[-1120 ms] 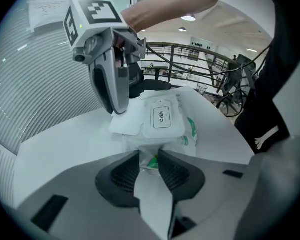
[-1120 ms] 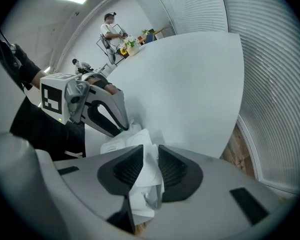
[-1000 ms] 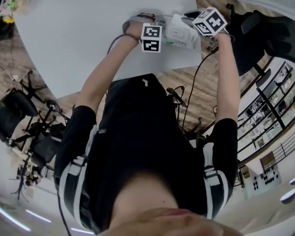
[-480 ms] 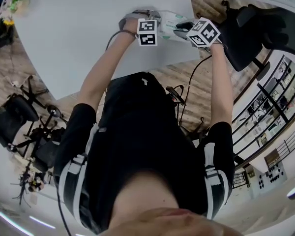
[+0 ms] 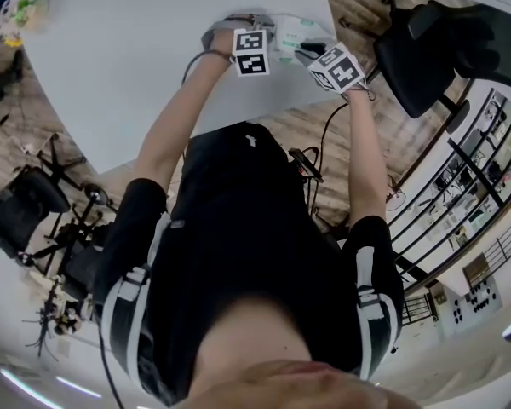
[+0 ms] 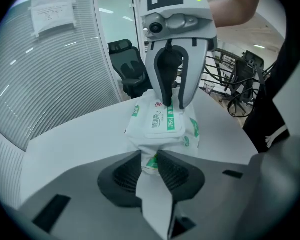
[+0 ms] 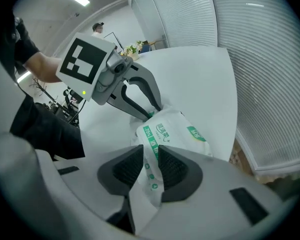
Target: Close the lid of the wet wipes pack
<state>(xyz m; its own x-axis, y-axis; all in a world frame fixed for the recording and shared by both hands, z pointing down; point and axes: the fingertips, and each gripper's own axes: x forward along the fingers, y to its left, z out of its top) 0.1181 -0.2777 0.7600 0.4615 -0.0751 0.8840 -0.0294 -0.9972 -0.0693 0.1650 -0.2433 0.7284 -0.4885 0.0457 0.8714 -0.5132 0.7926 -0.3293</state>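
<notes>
The white and green wet wipes pack (image 6: 162, 124) hangs over the white table (image 5: 136, 58) near its right corner, held at both ends. Its white lid lies flat on the pack's top face. My left gripper (image 6: 150, 166) is shut on the near end of the pack. At the opposite end my right gripper (image 7: 151, 166) has the pack's (image 7: 175, 126) crumpled end between its pads, and the jaws are closing on it. In the head view the pack (image 5: 291, 34) shows between the two marker cubes. The right gripper (image 6: 172, 101) faces the left gripper (image 7: 152, 111) across the pack.
The table's right edge runs close beside the pack. A black office chair (image 5: 426, 49) stands just beyond that edge. A plant (image 5: 21, 7) sits at the table's far left corner. Black stands and cables (image 5: 51, 228) crowd the floor at left.
The right gripper has moved left and nearer along the pack's end, closer to the left gripper. The left gripper has kept its hold and its place.
</notes>
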